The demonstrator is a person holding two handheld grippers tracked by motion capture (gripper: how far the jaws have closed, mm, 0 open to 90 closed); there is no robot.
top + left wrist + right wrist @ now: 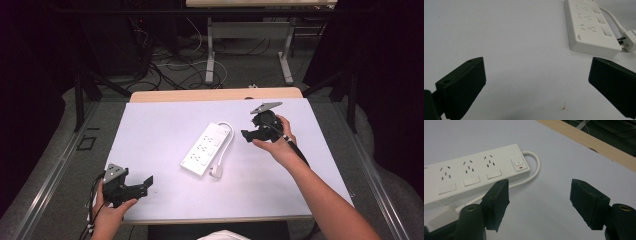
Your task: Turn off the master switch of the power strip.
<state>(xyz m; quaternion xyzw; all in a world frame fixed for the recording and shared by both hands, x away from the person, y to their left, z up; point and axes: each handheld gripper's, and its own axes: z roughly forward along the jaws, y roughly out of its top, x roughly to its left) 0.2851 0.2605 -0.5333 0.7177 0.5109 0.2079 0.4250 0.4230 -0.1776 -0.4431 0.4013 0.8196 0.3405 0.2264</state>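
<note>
Lying at the centre of the high view, a white plastic power strip (206,149) with its cord and plug (217,171) is seen on the white table (150,130); the left gripper (145,183) is held spread at lower left, the right gripper (248,135) spread just right of the strip; in the left gripper view the strip (590,27) is placed at upper right, apart from the jaws; in the right gripper view it (474,176) is seen at left, beyond the parted jaws.

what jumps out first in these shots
A white power strip lies mid-table on the pale sheet, its cable looped back to a plug at its near end. The right gripper hangs open beside it; the left gripper waits open at the near left corner.
</note>
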